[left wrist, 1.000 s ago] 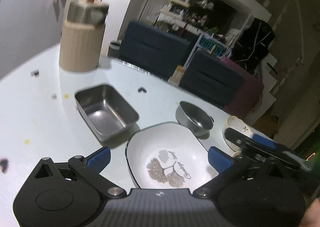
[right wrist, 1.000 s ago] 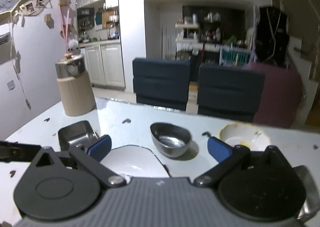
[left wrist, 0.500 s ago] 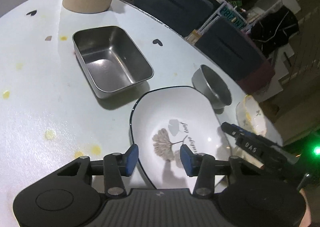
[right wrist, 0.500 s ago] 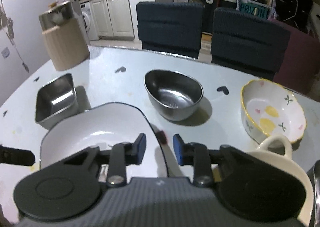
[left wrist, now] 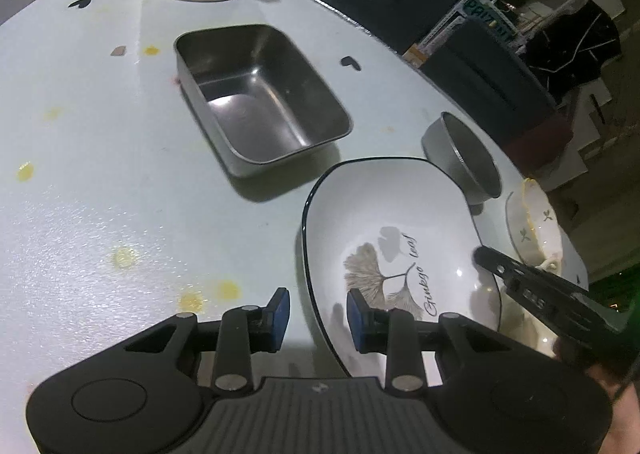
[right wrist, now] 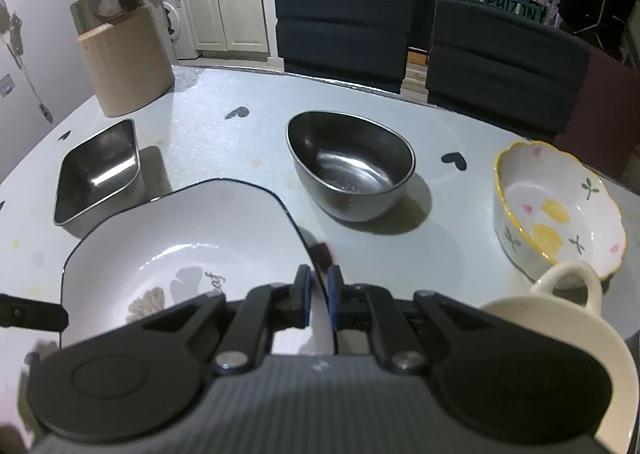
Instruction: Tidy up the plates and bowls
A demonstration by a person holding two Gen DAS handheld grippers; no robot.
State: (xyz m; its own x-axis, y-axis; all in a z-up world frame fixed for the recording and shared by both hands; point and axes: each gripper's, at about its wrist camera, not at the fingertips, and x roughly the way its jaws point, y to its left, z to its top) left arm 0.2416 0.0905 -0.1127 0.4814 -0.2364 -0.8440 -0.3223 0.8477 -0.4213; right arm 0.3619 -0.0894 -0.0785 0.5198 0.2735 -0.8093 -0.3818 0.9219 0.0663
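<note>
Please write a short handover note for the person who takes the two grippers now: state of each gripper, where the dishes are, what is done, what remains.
Right gripper: shut on the right rim of the white plate.
Left gripper: open, its fingers astride the plate's left rim, not yet closed.
Steel tray sits behind the plate, steel bowl and flowered bowl to its right, cream mug nearest the right gripper.
Done: nothing stacked yet.
Left: probably close the left gripper, lift the plate, then group the bowls.

Two dark chairs (right wrist: 344,26) behind table, white cabinets (right wrist: 224,10) beyond.

Left gripper (left wrist: 314,312): black ribbed body, blue pads, silver screws.
</note>
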